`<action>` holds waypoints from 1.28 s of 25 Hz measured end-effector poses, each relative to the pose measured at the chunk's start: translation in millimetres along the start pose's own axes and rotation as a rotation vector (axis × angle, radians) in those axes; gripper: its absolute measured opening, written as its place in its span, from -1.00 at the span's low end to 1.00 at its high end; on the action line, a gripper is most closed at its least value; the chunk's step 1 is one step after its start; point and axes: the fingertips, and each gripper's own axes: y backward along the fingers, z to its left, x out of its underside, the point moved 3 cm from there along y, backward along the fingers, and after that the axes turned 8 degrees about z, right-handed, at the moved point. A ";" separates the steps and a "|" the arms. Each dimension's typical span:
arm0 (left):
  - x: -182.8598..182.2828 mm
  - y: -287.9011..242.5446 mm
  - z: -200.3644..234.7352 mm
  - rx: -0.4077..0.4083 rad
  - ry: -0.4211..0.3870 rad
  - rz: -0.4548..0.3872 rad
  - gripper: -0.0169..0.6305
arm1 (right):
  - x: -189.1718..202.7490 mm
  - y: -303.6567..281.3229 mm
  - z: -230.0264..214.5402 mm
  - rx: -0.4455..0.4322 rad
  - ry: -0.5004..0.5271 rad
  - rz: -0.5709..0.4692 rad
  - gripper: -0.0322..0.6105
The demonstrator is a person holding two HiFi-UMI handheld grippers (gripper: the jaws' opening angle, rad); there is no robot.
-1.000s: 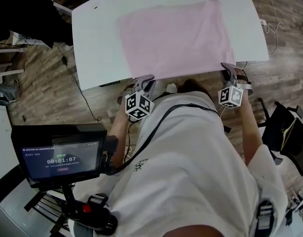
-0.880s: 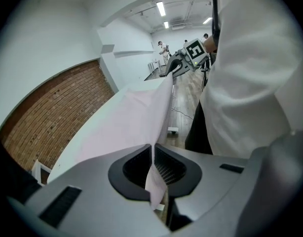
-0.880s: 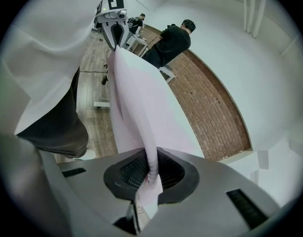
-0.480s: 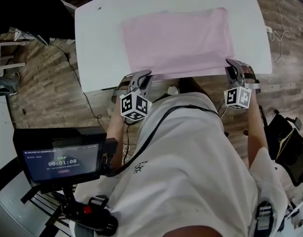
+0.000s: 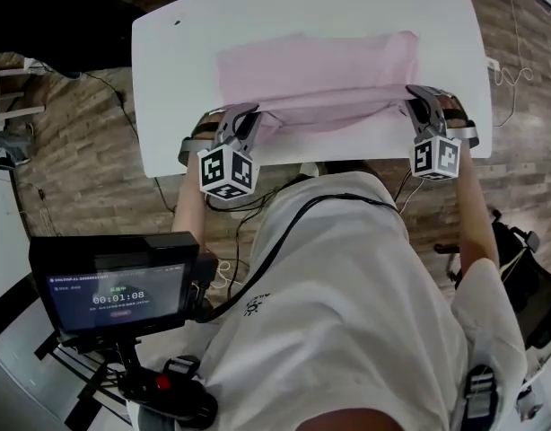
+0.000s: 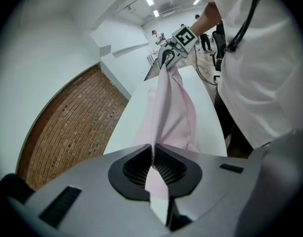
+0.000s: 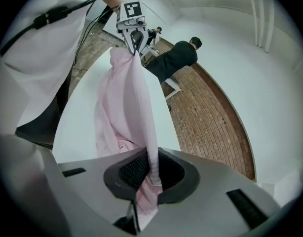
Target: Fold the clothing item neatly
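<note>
- The pink garment (image 5: 311, 70) lies across the middle of the white bench (image 5: 168, 79). Most of it rests flat toward the far edge, and its near hem is raised off the surface.
- The left claw (image 5: 242, 119) is clamped on the hem's left end. In its own view the pads are pinched together on a thin fold of pink cloth, with a tail of fabric poking out behind them.
- The right claw (image 5: 417, 97) is likewise closed on the hem's right end, above the bench's near right corner. A bunched strip of cloth runs through its pads.
- The long axis runs left to right, parallel to the bench's near edge. The held hem faces the person and the opposite hem faces the far edge.
- Between the two claws the hem droops a little in the middle (so it is not pulled fully taut).
- By the look of it the cloth is thin, light and limp. It has no stiffness to hold a crease, so it will drape and wrinkle wherever it is unsupported.
- The two near corners seem the right places to hold for a fold across the short way, since they keep the edge straight.
- The main risks are that the smooth fabric slips from the pads, or that the layers land crooked if one corner leads the other.
</note>
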 end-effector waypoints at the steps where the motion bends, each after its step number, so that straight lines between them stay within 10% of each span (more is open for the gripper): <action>1: 2.8 -1.6 6.4 -0.001 -0.019 0.008 -0.88 | -3.2 -4.3 -3.3 -0.006 0.008 -0.007 -0.78; 14: -13.0 -145.0 91.8 0.067 -0.217 0.106 -0.88 | 46.4 -138.9 -47.7 -0.200 0.051 -0.017 -0.77; 22: 16.0 -206.9 103.5 0.138 -0.205 0.170 -0.87 | 41.7 -205.2 -38.8 -0.324 0.060 0.012 -0.77; 28: 46.6 -238.7 122.4 0.252 0.292 0.124 -0.53 | 46.5 -236.4 -36.9 -0.407 -0.100 0.021 -0.55; 32: 52.7 -230.6 145.7 0.327 0.563 0.043 -0.31 | 61.7 -240.2 -64.1 -0.504 -0.467 -0.025 -0.22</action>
